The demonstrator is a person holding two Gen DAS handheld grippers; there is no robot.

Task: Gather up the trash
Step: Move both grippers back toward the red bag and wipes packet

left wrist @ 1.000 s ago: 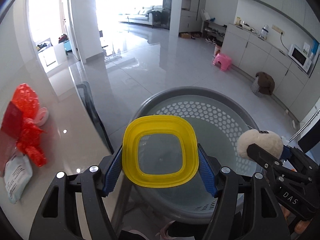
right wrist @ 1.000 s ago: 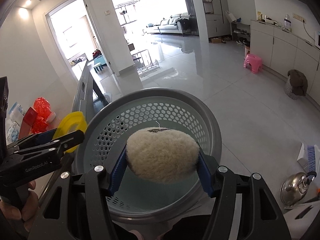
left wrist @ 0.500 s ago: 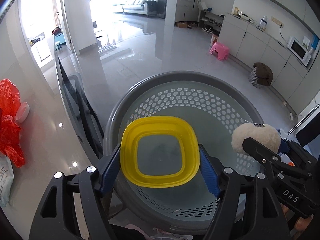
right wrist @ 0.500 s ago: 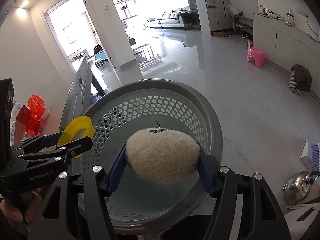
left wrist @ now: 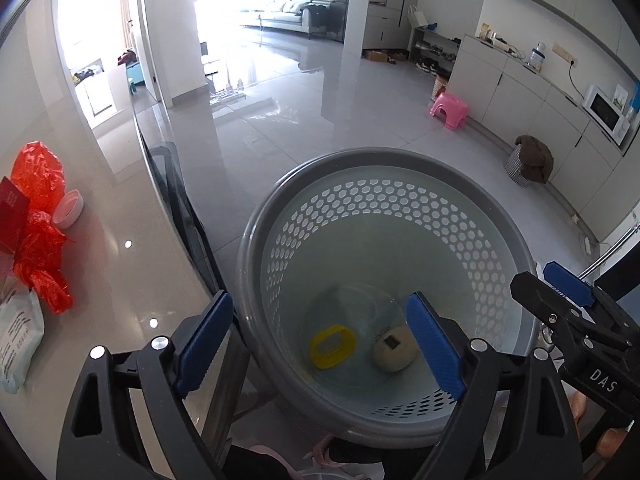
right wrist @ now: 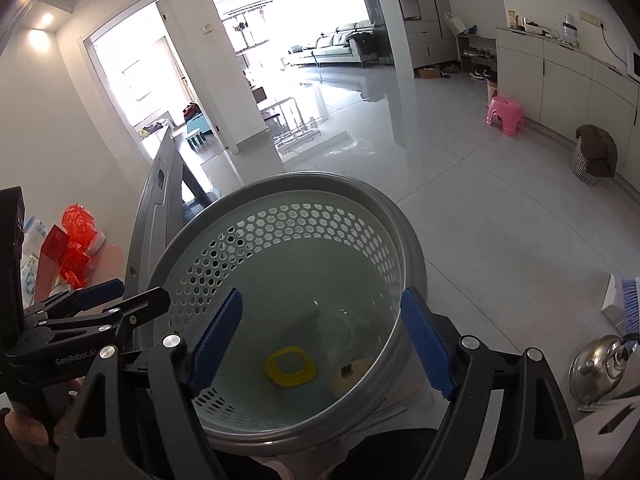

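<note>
A grey perforated waste basket (left wrist: 472, 184) (right wrist: 408, 236) stands on the floor beside the table. On its bottom lie a yellow square lid (left wrist: 333, 346) (right wrist: 291, 367) and a cream fluffy pad (left wrist: 396, 349) (right wrist: 352, 370). My left gripper (left wrist: 318, 344) hangs over the basket's left rim, its jaws opening with nothing between the blue pads. My right gripper (right wrist: 320, 338) hangs over the basket too, its jaws also opening and empty. Each gripper shows at the edge of the other's view.
On the white table (left wrist: 120, 280) at the left lie red crumpled plastic (left wrist: 40, 216), a white cap (left wrist: 68, 208) and a wet-wipe pack (left wrist: 16, 340). A pink stool (left wrist: 450, 110) and a covered checked bin (left wrist: 528, 160) stand by the cabinets. A steel kettle (right wrist: 600, 364) is at right.
Both grippers opened. The yellow lid dropped from the left one and the fluffy pad from the right one; both now lie at the bottom of the basket.
</note>
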